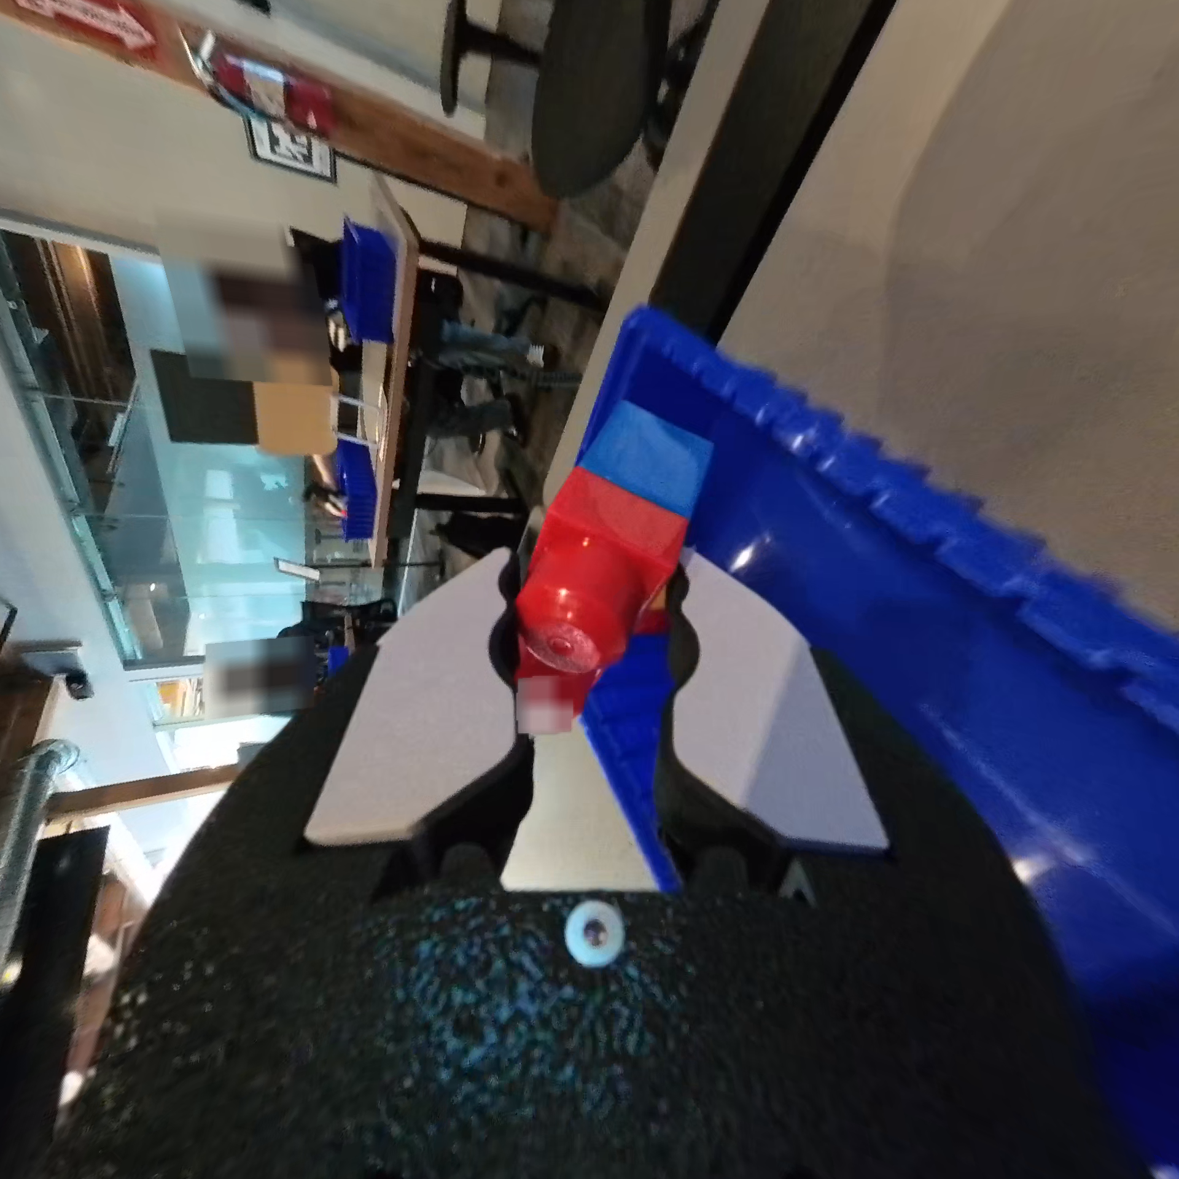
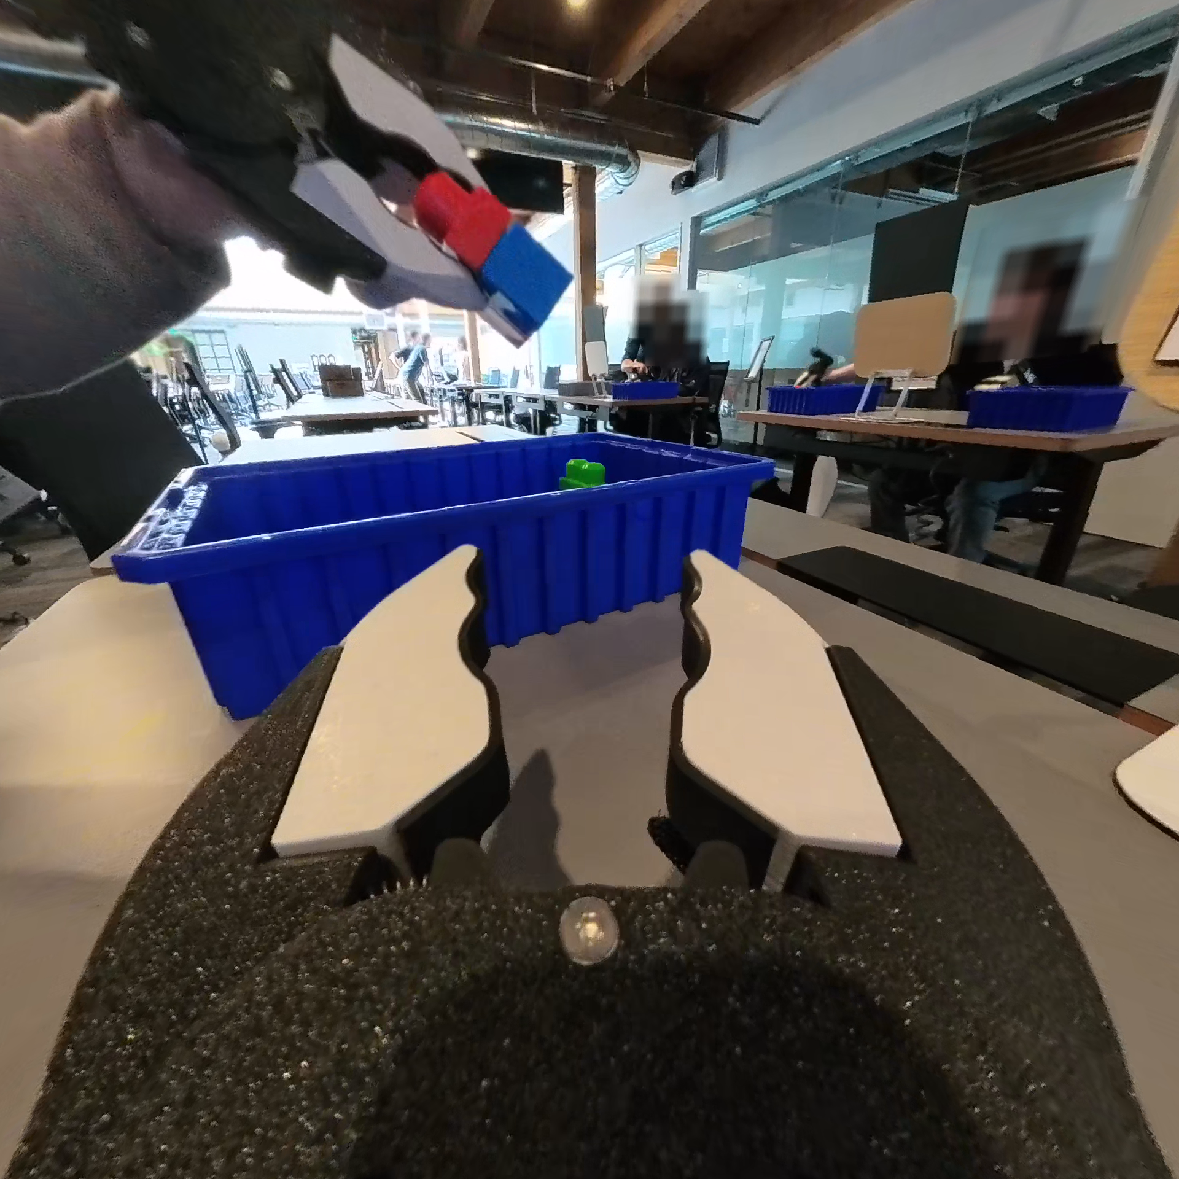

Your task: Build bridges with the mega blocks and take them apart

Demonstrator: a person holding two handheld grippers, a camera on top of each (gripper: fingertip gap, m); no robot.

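Note:
My left gripper [image 1: 590, 587] is shut on a red mega block [image 1: 593, 561] with a blue block [image 1: 644, 453] joined to its far end. It holds the pair in the air, tilted, above the blue bin [image 1: 893, 574]. In the right wrist view the left gripper [image 2: 446, 223] with the red block [image 2: 459, 217] and blue block [image 2: 523, 274] hangs at the upper left, above the bin [image 2: 383, 561]. A green block [image 2: 582, 475] lies inside the bin near its far wall. My right gripper [image 2: 580, 612] is open and empty, low over the table in front of the bin.
The bin stands on a light grey table [image 2: 96, 702]. A black strip [image 2: 957, 625] crosses the table on the right. A white plate edge [image 2: 1148, 785] shows at the far right. People sit at other tables with blue bins [image 2: 1046, 408] behind. The grippers' ends are close to 20 cm from one another.

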